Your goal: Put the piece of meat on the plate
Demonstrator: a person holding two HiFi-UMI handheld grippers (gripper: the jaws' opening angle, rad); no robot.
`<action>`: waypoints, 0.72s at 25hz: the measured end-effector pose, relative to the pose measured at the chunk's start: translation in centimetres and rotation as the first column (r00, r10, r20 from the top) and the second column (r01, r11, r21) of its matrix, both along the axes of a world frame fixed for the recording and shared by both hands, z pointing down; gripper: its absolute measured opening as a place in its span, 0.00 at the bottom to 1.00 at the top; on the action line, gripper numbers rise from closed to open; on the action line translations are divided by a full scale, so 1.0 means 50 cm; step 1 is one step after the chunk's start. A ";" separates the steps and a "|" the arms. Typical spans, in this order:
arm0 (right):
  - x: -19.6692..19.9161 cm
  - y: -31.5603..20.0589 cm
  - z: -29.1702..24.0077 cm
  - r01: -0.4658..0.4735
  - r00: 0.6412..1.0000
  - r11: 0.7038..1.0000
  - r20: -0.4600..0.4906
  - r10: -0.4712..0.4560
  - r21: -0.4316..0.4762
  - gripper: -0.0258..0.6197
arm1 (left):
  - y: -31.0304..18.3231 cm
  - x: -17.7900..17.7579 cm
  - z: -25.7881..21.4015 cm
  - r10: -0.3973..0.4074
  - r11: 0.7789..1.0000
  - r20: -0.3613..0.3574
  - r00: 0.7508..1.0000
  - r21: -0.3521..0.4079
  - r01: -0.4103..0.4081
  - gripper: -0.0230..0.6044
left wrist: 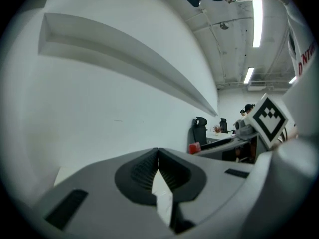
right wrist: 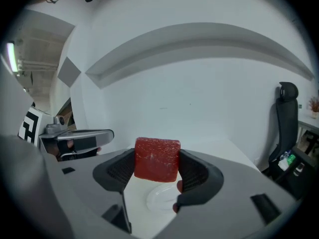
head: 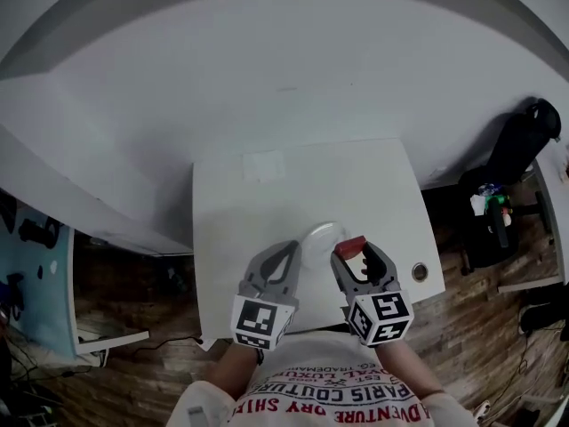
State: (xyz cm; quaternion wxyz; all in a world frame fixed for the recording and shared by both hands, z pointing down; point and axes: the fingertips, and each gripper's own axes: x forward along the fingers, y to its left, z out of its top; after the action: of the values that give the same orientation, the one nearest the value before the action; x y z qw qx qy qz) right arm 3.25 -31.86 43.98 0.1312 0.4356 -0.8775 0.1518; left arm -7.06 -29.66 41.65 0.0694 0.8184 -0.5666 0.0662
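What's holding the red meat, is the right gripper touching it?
Touching. The right gripper view shows the right gripper shut on the meat, jaws pressed against both sides.

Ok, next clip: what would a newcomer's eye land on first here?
The red piece of meat stands out, clamped in the right gripper just above the clear plate on the white table. The left gripper hangs beside it, jaws together and empty.

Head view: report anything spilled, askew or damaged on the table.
Nothing stands out. The piece of meat sits squarely between the right gripper's jaws, off the table. The plate lies flat and empty on the white table, with no spill visible. The left gripper is shut and empty.
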 end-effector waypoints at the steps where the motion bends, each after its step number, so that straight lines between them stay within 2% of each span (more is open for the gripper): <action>1: -0.003 -0.011 0.008 0.019 1.000 1.000 -0.009 -0.019 -0.012 0.47 | -0.006 -0.002 0.005 -0.017 1.000 -0.003 1.000 -0.007 0.017 0.05; 6: -0.014 -0.066 0.057 0.107 0.991 0.992 -0.071 -0.112 -0.069 0.47 | -0.032 -0.012 0.030 -0.100 0.994 -0.015 0.995 -0.050 0.100 0.05; 9: -0.019 -0.079 0.110 0.159 0.977 0.977 -0.117 -0.176 -0.140 0.47 | -0.038 -0.017 0.060 -0.153 0.985 -0.019 0.988 -0.087 0.151 0.05; 18: -0.038 -0.086 0.288 0.255 0.909 0.912 -0.243 -0.340 -0.321 0.47 | -0.022 -0.032 0.195 -0.271 0.936 -0.020 0.962 -0.240 0.259 0.05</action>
State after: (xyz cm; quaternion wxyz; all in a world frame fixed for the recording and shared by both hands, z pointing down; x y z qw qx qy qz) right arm 1.37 -36.13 58.39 0.3425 0.2897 -0.8740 0.1868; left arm -8.66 -30.74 51.42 0.1889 0.7220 -0.6578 0.1014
